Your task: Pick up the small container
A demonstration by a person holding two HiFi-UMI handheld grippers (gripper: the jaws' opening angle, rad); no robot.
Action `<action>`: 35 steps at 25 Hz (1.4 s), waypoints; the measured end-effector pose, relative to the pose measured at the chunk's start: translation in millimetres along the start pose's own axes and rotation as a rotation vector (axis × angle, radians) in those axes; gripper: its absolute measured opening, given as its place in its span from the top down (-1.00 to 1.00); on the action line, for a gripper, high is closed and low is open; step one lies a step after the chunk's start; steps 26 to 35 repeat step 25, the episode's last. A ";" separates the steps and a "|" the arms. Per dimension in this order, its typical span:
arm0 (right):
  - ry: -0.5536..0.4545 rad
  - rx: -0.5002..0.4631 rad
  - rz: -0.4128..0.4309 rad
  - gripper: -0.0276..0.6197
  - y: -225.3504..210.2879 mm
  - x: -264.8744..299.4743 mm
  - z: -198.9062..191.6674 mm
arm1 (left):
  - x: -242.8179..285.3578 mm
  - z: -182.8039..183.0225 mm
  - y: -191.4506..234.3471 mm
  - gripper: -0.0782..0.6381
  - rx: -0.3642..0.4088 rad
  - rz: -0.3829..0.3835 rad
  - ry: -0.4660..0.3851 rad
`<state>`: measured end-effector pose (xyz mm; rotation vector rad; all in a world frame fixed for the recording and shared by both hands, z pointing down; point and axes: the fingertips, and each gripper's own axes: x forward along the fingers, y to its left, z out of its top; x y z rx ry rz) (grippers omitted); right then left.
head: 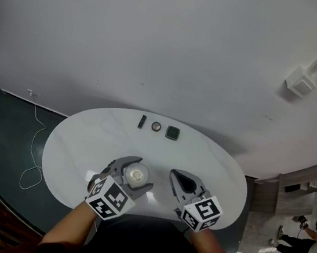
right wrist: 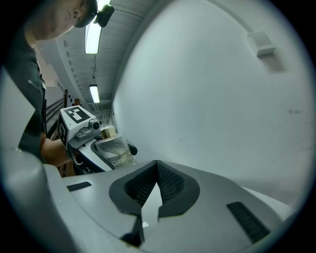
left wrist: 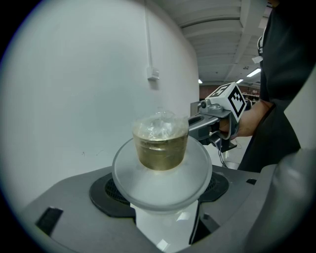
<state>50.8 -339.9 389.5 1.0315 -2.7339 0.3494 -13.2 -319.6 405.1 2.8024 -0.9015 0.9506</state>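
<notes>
The small container (head: 136,175) is a clear round jar with a white lid and a yellowish filling. My left gripper (head: 138,170) is shut on it and holds it above the near edge of the white oval table (head: 86,142). In the left gripper view the container (left wrist: 162,148) sits between the dark pads (left wrist: 106,190), lid toward the camera. My right gripper (head: 181,182) hovers just to its right, shut, with nothing in it. In the right gripper view its pads (right wrist: 170,185) meet, and the held container (right wrist: 114,148) shows at the left.
Three small things lie in a row at the table's far side: a black bar (head: 141,121), a round disc (head: 156,127) and a dark square piece (head: 172,132). A white cable (head: 33,152) trails over the dark floor on the left. A white wall rises behind the table.
</notes>
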 end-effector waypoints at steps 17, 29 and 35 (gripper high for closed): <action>-0.004 -0.011 0.011 0.93 1.1 -0.2 3.0 | -1.6 -0.8 0.0 -0.18 -0.006 0.016 0.004; -0.008 -0.010 0.009 0.93 -2.0 -2.0 3.0 | 0.8 -2.1 -2.1 -0.18 -0.009 0.016 0.007; -0.008 -0.010 0.009 0.93 -2.0 -2.0 3.0 | 0.8 -2.1 -2.1 -0.18 -0.009 0.016 0.007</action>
